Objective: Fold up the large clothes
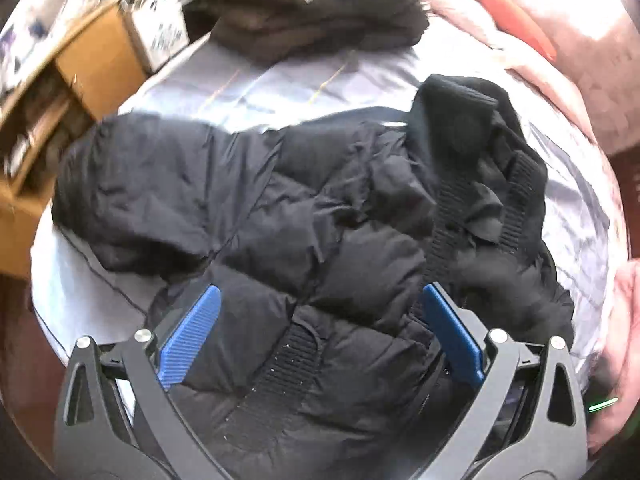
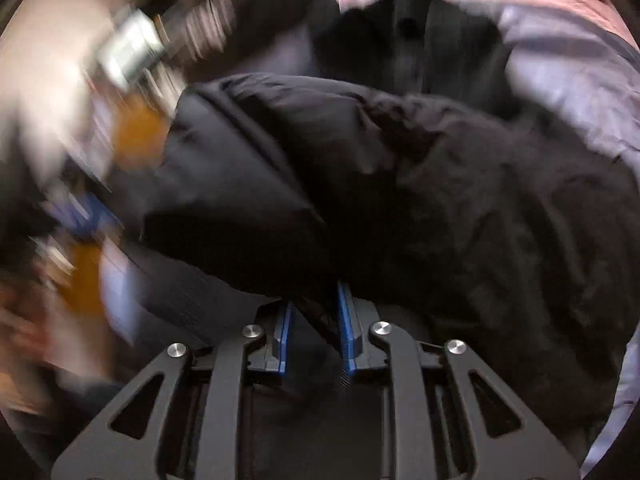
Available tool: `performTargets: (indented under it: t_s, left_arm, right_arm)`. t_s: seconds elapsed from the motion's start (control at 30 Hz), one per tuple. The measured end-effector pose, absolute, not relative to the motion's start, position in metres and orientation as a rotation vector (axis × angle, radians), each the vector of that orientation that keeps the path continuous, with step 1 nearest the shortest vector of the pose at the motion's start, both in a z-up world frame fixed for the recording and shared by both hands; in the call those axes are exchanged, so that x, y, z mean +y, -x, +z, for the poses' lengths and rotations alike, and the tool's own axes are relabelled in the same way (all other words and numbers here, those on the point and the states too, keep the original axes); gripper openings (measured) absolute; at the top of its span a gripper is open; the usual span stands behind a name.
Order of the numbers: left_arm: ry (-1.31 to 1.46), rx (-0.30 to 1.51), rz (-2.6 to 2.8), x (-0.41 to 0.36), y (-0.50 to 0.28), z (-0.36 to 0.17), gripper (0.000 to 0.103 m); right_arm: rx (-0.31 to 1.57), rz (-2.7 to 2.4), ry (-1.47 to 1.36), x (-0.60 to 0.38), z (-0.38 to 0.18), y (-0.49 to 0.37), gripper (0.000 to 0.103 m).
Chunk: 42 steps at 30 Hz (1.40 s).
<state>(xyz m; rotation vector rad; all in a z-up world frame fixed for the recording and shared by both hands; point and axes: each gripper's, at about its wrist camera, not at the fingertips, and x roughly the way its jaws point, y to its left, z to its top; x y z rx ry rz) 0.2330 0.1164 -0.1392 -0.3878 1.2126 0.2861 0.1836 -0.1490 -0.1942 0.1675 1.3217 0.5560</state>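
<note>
Black puffer jacket (image 1: pixel 304 216) spread over pale bedsheet (image 1: pixel 280 80), reaching near right sheet edge; bare sheet beyond jacket on far side and at near left. Left gripper (image 1: pixel 320 300) above near hem, jaws wide apart, empty. Right gripper (image 2: pixel 314 300) with jaws nearly closed, pinching fold of jacket (image 2: pixel 360 184). Dark garment (image 1: pixel 316 16) heaped at far edge. Wooden shelf unit (image 1: pixel 60 92) at left, contents blurred. Pink blanket (image 1: pixel 580 60) along right.
</note>
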Motion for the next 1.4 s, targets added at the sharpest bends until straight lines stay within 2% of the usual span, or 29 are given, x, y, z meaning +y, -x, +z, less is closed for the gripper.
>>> performTargets:
  t_s: [0.07, 0.13, 0.2, 0.23, 0.3, 0.43, 0.53, 0.6, 0.63, 0.7, 0.8, 0.9, 0.93, 1.0, 1.1, 1.13, 1.17, 1.2, 1.23, 1.27, 1.3, 1.4]
  left_arm:
    - [0.39, 1.237, 0.247, 0.103, -0.229, -0.151, 0.101]
    - [0.341, 1.255, 0.195, 0.085, -0.232, -0.157, 0.101]
    - [0.238, 1.269, 0.139, 0.058, -0.231, -0.161, 0.101]
    - [0.199, 1.274, 0.122, 0.048, -0.23, -0.161, 0.101]
    - [0.121, 1.278, 0.092, 0.028, -0.228, -0.158, 0.101]
    - [0.117, 1.271, 0.085, 0.014, -0.222, -0.159, 0.101]
    - [0.093, 1.288, 0.08, -0.005, -0.22, -0.176, 0.101]
    - [-0.011, 1.264, 0.058, -0.032, -0.22, -0.186, 0.101]
    - [-0.091, 1.259, 0.036, -0.05, -0.221, -0.193, 0.101]
    - [-0.199, 1.278, -0.003, -0.075, -0.225, -0.21, 0.101]
    - [-0.161, 1.367, -0.019, -0.082, -0.236, -0.24, 0.101]
    - [-0.077, 1.452, -0.038, -0.07, -0.243, -0.271, 0.101]
    - [-0.052, 1.459, -0.045, -0.065, -0.244, -0.275, 0.101]
    - [-0.044, 1.47, -0.051, -0.062, -0.246, -0.277, 0.101]
    - [-0.084, 1.476, -0.038, -0.063, -0.245, -0.278, 0.101]
    - [-0.09, 1.474, -0.028, -0.063, -0.244, -0.276, 0.101]
    - [-0.088, 1.471, -0.019, -0.064, -0.243, -0.273, 0.101]
    - [-0.084, 1.468, -0.014, -0.063, -0.241, -0.27, 0.101]
    - [-0.077, 1.465, -0.012, -0.062, -0.239, -0.265, 0.101]
    - [-0.067, 1.461, -0.015, -0.061, -0.237, -0.259, 0.101]
    - [-0.05, 1.454, -0.031, -0.061, -0.235, -0.254, 0.101]
    - [-0.021, 1.442, -0.059, -0.057, -0.231, -0.248, 0.101]
  right_arm:
    - [1.383, 0.528, -0.085, -0.137, -0.212, -0.171, 0.026]
    - [1.38, 0.502, -0.044, -0.141, -0.209, -0.156, 0.033]
    - [1.33, 0.539, -0.066, -0.15, -0.195, -0.154, 0.092]
    - [1.259, 0.526, -0.09, -0.161, -0.179, -0.151, 0.101]
    - [1.129, 0.546, -0.117, -0.18, -0.144, -0.145, 0.102]
    - [1.057, 0.637, -0.167, -0.199, -0.104, -0.151, 0.102]
    - [1.021, 0.448, -0.178, -0.251, -0.097, -0.16, 0.102]
    - [1.023, 0.326, -0.356, -0.309, -0.108, -0.172, 0.102]
    - [1.037, 0.311, -0.447, -0.32, -0.119, -0.182, 0.1]
    - [1.081, 0.298, -0.652, -0.349, -0.143, -0.198, 0.087]
    - [1.143, 0.179, -0.735, -0.373, -0.182, -0.215, 0.075]
    - [1.206, 0.104, -0.768, -0.371, -0.226, -0.231, 0.036]
    - [1.239, 0.09, -0.836, -0.383, -0.243, -0.229, 0.031]
    - [1.258, 0.079, -0.919, -0.381, -0.269, -0.226, 0.012]
    - [1.268, 0.065, -0.918, -0.386, -0.263, -0.223, 0.012]
    - [1.264, 0.061, -0.898, -0.386, -0.253, -0.22, 0.015]
    - [1.25, 0.061, -0.875, -0.387, -0.247, -0.219, 0.027]
    - [1.215, 0.071, -0.85, -0.39, -0.228, -0.215, 0.049]
    - [1.183, 0.076, -0.832, -0.386, -0.224, -0.218, 0.066]
    - [1.125, 0.065, -0.803, -0.386, -0.211, -0.218, 0.098]
    - [1.055, 0.022, -0.769, -0.389, -0.196, -0.216, 0.102]
    - [0.934, 0.064, -0.77, -0.393, -0.179, -0.221, 0.102]
